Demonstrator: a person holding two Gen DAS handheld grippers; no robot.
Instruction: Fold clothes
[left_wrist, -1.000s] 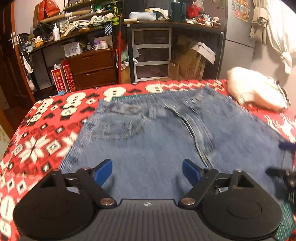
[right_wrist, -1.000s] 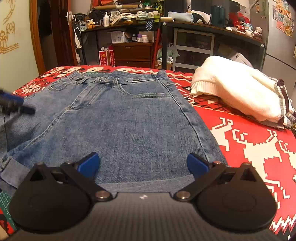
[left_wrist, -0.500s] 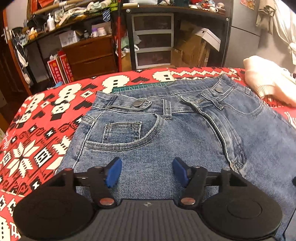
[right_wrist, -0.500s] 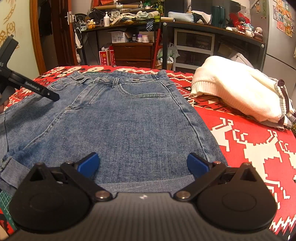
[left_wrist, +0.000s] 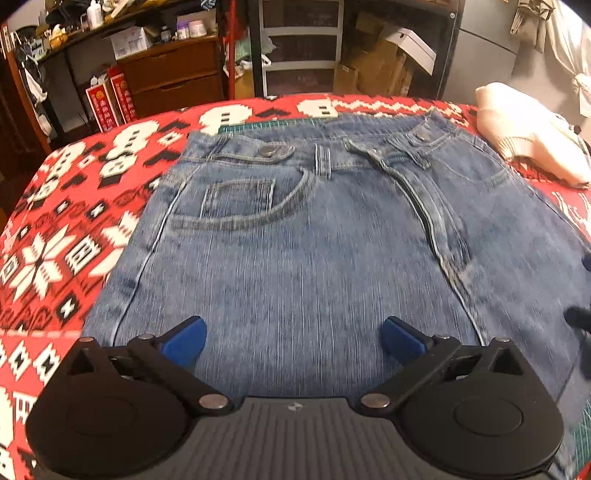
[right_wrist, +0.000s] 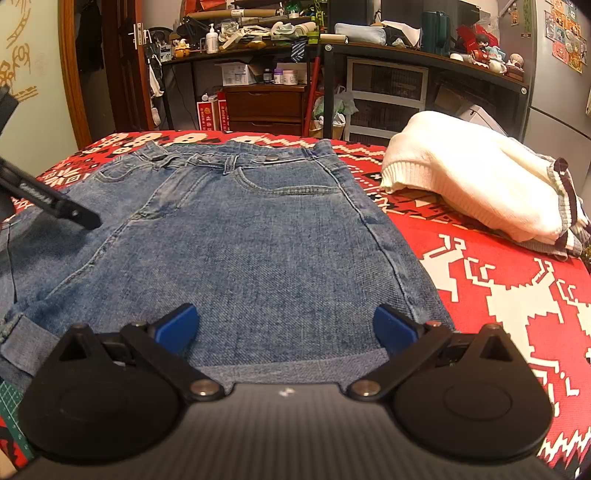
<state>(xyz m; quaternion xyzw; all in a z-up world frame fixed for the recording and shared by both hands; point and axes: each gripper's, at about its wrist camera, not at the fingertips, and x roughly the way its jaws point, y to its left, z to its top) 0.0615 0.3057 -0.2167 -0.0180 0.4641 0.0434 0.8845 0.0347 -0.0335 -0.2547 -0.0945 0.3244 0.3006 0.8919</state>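
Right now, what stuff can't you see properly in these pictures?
- Jeans: the left wrist view is motion-blurred, so the stitching smears; the left gripper body hides the near hem.
- Jeans' left part: cut off by the right wrist view's edge, past the right gripper.
- White sweater: bunched up and cut off by the left wrist view's edge.
- Shelf clutter: too small to name.

Motion blur is smearing the jeans (left_wrist: 295, 258) ahead of the left tongs (left_wrist: 291, 338), while their legs are running under both tongs' bodies, out of sight.
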